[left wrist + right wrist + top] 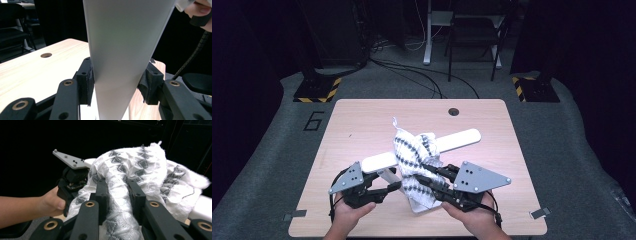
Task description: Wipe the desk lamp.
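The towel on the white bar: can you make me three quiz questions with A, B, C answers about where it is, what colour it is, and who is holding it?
1. Where does the towel lie?
A. Draped over the white bar
B. On the floor
C. Folded flat at the table's far edge

2. What colours is the towel?
A. Red and yellow
B. White with a dark pattern
C. Plain green

3. What is the right gripper doing?
A. Hanging open, away from everything
B. Shut on the towel
C. Shut on the table edge

Answers:
1. A, the high view shows the cloth hanging across the bar's middle.
2. B, white weave with dark zigzag bands.
3. B, in the right gripper view its fingers pinch a bunch of towel, while the left gripper clamps the bar.
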`<action>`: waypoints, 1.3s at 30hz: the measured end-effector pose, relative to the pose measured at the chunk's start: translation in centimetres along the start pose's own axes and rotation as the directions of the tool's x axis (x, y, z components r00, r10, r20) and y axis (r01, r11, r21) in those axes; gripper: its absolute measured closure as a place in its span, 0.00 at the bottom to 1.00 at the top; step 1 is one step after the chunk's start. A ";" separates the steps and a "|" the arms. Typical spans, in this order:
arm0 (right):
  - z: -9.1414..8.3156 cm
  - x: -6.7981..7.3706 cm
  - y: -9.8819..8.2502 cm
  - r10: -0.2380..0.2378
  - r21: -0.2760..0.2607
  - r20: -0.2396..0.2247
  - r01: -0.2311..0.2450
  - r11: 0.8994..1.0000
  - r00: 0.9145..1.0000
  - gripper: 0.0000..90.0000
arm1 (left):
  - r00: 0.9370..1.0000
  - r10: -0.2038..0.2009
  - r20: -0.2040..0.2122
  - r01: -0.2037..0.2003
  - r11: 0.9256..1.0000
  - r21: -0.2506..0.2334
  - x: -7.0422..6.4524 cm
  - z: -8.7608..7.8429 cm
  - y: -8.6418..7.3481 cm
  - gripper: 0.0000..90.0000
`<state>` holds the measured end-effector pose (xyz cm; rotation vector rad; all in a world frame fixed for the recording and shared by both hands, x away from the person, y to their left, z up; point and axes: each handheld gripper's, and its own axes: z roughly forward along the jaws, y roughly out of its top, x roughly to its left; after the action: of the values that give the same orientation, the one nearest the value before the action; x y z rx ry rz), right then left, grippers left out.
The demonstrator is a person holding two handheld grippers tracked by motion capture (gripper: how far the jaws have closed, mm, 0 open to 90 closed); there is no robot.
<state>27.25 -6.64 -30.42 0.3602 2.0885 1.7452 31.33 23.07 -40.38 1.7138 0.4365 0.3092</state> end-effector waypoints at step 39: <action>-0.2 -1.0 -8.4 0.095 0.099 0.107 -0.106 0.989 0.990 0.81 | 0.998 -0.068 -0.012 0.068 0.997 0.040 0.9 -0.9 -1.8 0.46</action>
<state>28.45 -8.87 -38.54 0.5823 2.1258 1.6392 31.48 24.54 -41.97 1.7337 0.5106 0.2613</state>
